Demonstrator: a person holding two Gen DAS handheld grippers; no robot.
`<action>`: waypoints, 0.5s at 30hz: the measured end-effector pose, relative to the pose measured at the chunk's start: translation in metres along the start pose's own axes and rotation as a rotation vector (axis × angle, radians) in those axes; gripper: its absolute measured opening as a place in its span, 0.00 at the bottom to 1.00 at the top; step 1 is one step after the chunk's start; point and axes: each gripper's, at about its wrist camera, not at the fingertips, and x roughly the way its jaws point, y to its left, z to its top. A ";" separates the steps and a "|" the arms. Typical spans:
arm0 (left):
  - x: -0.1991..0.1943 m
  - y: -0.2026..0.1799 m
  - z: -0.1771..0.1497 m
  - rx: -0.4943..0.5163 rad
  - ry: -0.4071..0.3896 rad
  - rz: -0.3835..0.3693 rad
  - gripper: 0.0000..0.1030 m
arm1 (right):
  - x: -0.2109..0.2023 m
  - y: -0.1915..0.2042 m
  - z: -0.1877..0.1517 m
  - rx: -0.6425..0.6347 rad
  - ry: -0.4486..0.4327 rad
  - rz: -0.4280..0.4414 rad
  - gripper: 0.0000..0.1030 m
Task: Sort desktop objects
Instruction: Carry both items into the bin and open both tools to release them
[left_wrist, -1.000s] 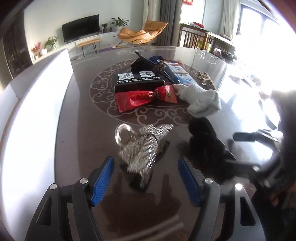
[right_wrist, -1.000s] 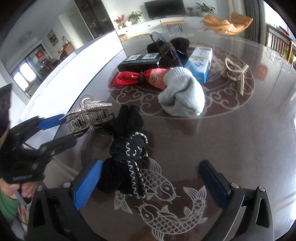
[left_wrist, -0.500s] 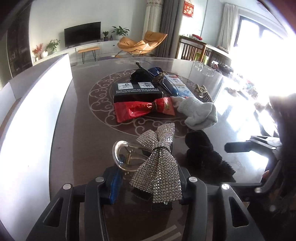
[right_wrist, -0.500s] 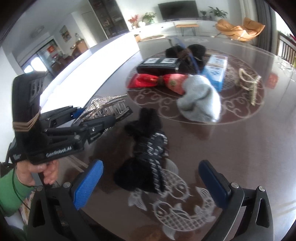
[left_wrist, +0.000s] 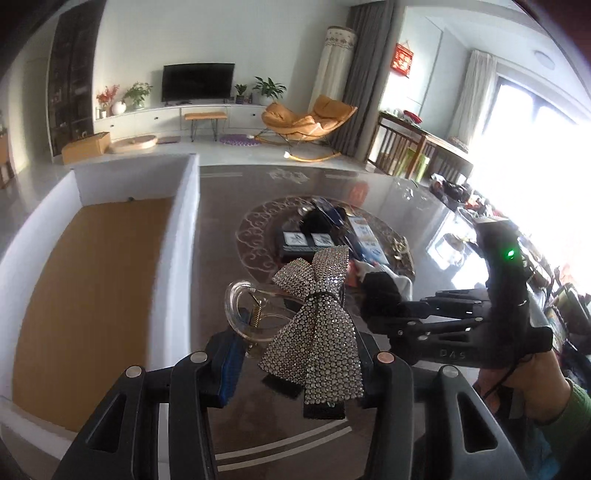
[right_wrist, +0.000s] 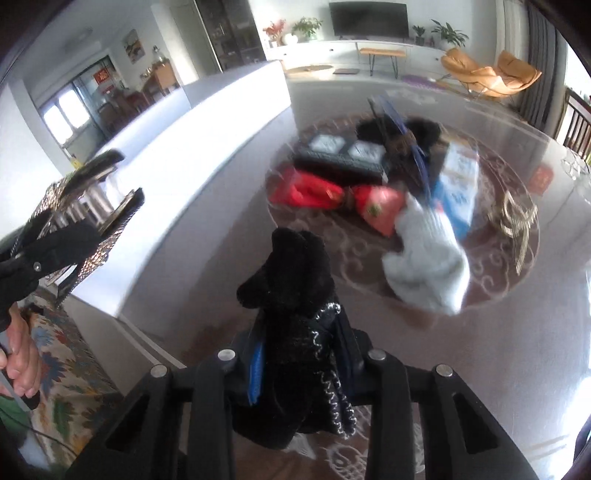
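Above the dark glossy table (left_wrist: 221, 236), both hands carry something: the left gripper (left_wrist: 299, 363) has its jaws clamped on a rhinestone bow hair clip (left_wrist: 314, 325), and the right gripper (right_wrist: 301, 363) has its jaws closed on a black fuzzy hair tie (right_wrist: 291, 295) with a silver-trimmed tail. The step in hand looks like the carry to the white box (left_wrist: 184, 221) that stands at the table's left edge, its brown floor bare in the left wrist view. To do it well, I would keep the grip firm and the clip level — the bow is held only at its lower part, with the clear clasp and spring sticking out to the left of the jaws, so a quick swing could twist it loose. The clip should clear the box's white wall before the jaws part, and be let go low over the brown floor so it does not bounce out. The hair tie sits squarely between the right jaws, its fluffy end pointing forward over the table. The two grippers are close together, so moving one at a time would avoid a knock. Well ahead on the round pattern lie a grey sock (right_wrist: 428, 273), a red packet (right_wrist: 306, 192), a black box (right_wrist: 343, 155) and a blue carton (right_wrist: 460, 184) — not yet sorted.
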 end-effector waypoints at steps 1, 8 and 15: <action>-0.006 0.014 0.004 -0.020 -0.005 0.019 0.45 | -0.005 0.010 0.014 -0.012 -0.019 0.027 0.32; -0.017 0.148 0.021 -0.175 0.035 0.289 0.45 | 0.000 0.127 0.108 -0.130 -0.097 0.273 0.32; 0.014 0.209 0.005 -0.210 0.153 0.431 0.46 | 0.077 0.210 0.124 -0.259 0.041 0.267 0.33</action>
